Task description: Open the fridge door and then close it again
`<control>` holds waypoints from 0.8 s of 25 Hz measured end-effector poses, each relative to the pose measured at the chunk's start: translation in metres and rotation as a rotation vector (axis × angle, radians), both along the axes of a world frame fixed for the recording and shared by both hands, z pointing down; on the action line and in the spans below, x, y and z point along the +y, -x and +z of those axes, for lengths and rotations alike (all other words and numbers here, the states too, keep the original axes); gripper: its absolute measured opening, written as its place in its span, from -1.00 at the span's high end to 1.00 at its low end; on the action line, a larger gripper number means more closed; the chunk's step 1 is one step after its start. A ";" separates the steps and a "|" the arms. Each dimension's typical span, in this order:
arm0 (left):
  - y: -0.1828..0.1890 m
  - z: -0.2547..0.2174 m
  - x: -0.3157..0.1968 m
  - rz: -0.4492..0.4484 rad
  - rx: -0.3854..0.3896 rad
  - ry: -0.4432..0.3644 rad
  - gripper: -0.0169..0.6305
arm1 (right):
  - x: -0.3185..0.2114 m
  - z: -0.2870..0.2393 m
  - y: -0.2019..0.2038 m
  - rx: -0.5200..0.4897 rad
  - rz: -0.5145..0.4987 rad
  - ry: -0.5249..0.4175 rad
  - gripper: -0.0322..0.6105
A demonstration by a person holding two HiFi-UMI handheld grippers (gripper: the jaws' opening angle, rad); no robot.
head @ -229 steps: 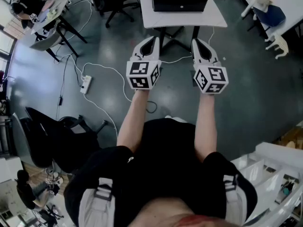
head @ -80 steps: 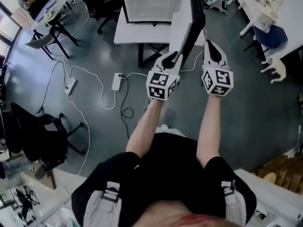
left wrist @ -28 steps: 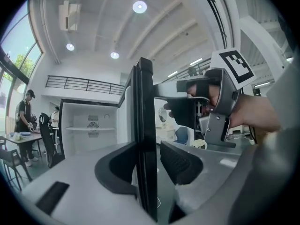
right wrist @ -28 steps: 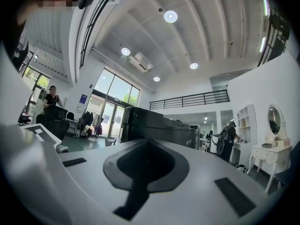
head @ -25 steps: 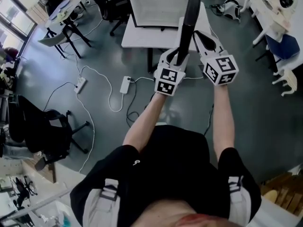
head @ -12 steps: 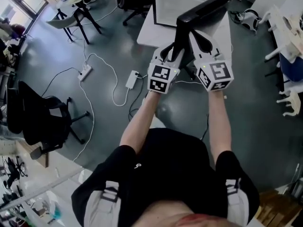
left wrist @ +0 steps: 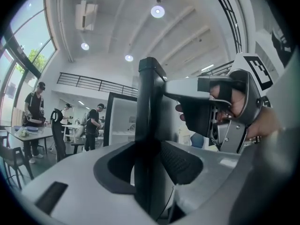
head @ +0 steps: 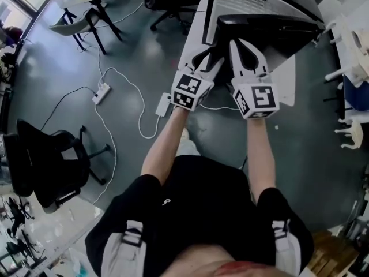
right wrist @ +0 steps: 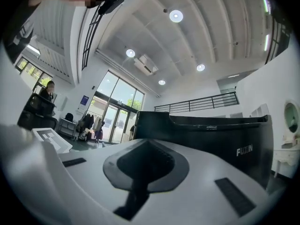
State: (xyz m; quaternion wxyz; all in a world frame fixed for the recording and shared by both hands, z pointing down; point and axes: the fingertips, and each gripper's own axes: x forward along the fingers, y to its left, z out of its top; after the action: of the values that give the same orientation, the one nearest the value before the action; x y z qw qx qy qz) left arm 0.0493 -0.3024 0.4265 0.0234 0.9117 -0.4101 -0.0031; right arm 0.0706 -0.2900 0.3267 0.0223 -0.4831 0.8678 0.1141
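Fridge door (head: pixel 271 27): part-open, black; its free edge sits inside the left gripper (head: pixel 206 57).
left gripper: pads clamp that edge, jaws just been opening slightly; likely held so to swing the door.
right gripper (head: pixel 242 48): jaws together, empty, just beside the left; tips near the door's face, perhaps steadying.
table (head: pixel 193 36): white, ahead and below, carries the fridge.
floor (head: pixel 127 68): grey; power strip (head: pixel 101 92) well left.
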 end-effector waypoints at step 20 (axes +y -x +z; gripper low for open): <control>0.022 0.003 -0.169 0.116 0.018 0.042 0.48 | -0.163 0.007 0.022 0.054 0.186 0.049 0.92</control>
State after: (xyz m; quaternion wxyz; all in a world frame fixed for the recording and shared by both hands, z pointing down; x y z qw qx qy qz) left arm 0.0269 -0.4713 0.4295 0.0462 0.9333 -0.3562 -0.0013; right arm 0.0482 -0.4535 0.3338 -0.0233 -0.5587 0.8221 0.1073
